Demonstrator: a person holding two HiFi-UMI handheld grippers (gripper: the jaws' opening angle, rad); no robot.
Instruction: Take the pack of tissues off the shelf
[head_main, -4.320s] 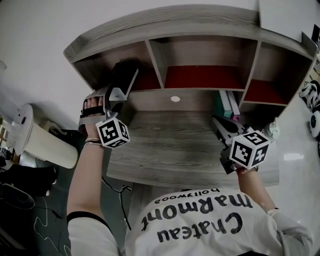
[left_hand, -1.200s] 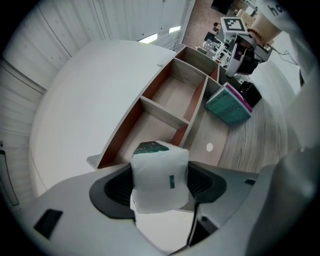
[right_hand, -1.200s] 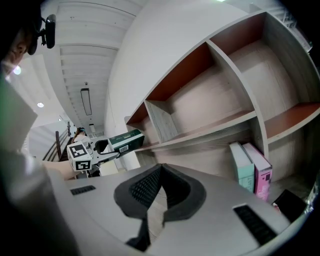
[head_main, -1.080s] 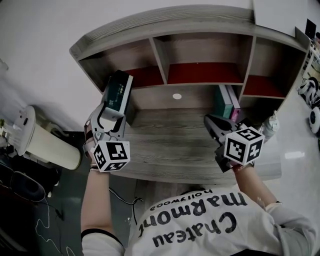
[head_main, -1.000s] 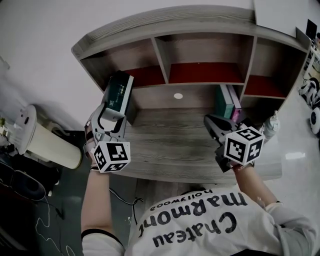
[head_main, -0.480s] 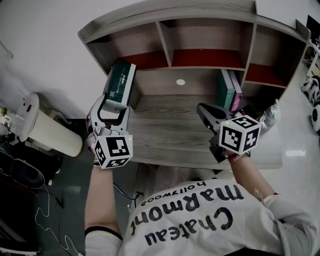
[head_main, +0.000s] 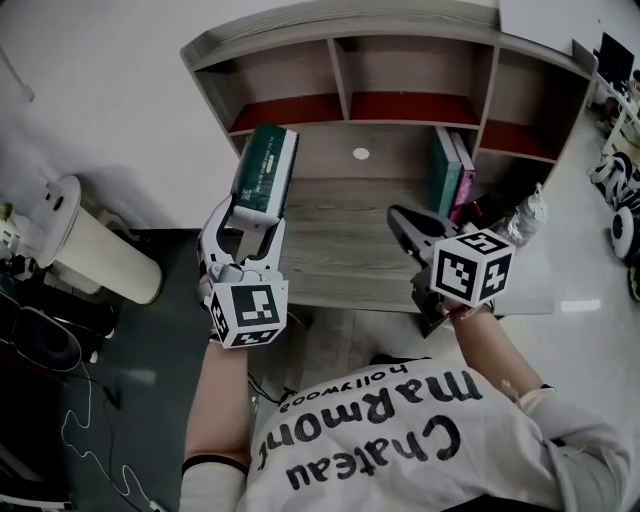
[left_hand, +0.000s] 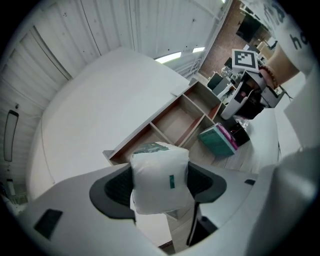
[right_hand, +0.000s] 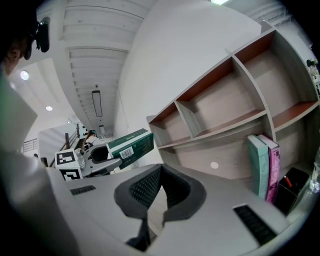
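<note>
The one pack of tissues (head_main: 266, 165) was out of the shelf (head_main: 350, 62), over the left edge of the worktop (head_main: 340, 255), clamped at its near end in the wide-set left hand-held gripper (head_main: 256, 210). It seemed light, soft and maybe slippery, so a hold across its body suits it. The right hand-held gripper (head_main: 400, 222) was closed and empty. Two books (head_main: 447, 170) stood on the worktop.

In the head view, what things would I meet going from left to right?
white canister → pack of tissues → teal book → pink book → clear bottle
</note>
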